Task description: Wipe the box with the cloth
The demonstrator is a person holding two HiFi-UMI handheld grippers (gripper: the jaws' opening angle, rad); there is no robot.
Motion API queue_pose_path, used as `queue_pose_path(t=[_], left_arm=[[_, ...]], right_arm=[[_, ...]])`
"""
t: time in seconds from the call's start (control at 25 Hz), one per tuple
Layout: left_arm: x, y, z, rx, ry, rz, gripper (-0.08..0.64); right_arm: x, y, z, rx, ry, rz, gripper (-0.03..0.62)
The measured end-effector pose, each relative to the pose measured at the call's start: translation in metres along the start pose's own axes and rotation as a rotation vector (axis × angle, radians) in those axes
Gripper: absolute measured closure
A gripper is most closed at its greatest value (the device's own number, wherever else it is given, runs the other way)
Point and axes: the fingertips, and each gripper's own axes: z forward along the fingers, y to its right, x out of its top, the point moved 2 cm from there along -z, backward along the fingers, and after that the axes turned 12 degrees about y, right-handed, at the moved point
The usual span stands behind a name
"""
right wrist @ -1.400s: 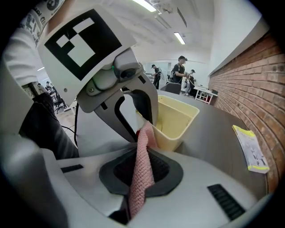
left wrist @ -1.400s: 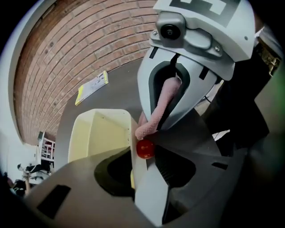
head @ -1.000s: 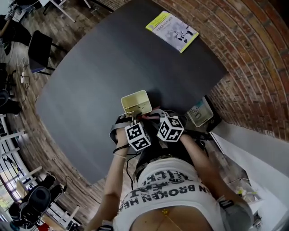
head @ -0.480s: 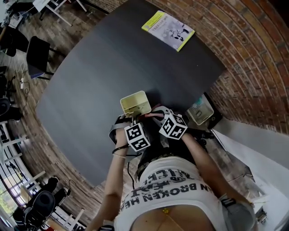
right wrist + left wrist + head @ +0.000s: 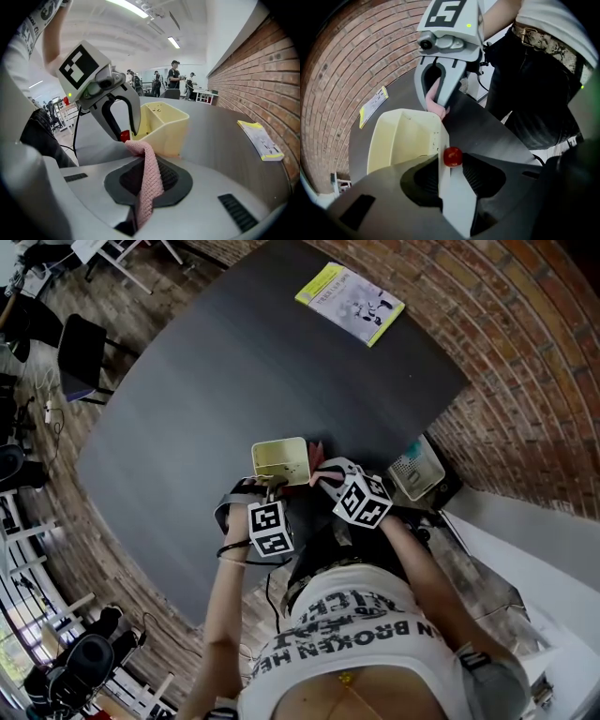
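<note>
A pale yellow plastic box (image 5: 279, 461), its two compartments showing only dark specks, is sitting near the front edge of the dark grey round table (image 5: 216, 362). The left gripper (image 5: 450, 164) is clamping the box's wall. The right gripper (image 5: 152, 164) is pinching a pink knitted cloth (image 5: 150, 185) at the box's corner. A yellow-edged booklet (image 5: 350, 303) is lying well apart.

The pale yellow box (image 5: 279, 460), open-topped with an inner divider, stands upright toward 6 o'clock on the dark tabletop (image 5: 234, 362). One wall is clamped in the left tool (image 5: 446, 164). The pink knitted cloth (image 5: 149, 173), pinched in the right tool (image 5: 143, 197), lies against the box's 3 o'clock corner.
</note>
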Motion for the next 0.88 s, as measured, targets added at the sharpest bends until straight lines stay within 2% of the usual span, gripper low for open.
queue_pose_path(t=[0.16,0.44,0.6,0.76,0.8,0.88], left_arm=[[0.000,0.002,0.000,-0.015,0.003,0.027,0.413],[0.000,0.006,0.000,-0.020,0.006,0.005,0.413],[0.011,0.003,-0.017,0.009,0.090,-0.064,0.396],[0.036,-0.019,-0.050,0.117,0.225,-0.188,0.396],[0.038,-0.030,-0.053,0.157,0.233,-0.229,0.396],[0.032,-0.048,-0.051,0.214,0.184,-0.296,0.396]], right_arm=[[0.005,0.014,-0.001,-0.016,0.017,0.006,0.575],[0.008,0.016,0.000,0.003,0.010,-0.004,0.575],[0.006,0.016,-0.002,0.013,0.000,-0.015,0.575],[0.004,0.018,-0.007,0.017,0.003,-0.021,0.575],[0.004,0.019,-0.009,0.015,0.004,-0.021,0.575],[0.005,0.020,-0.010,0.018,0.008,-0.019,0.575]])
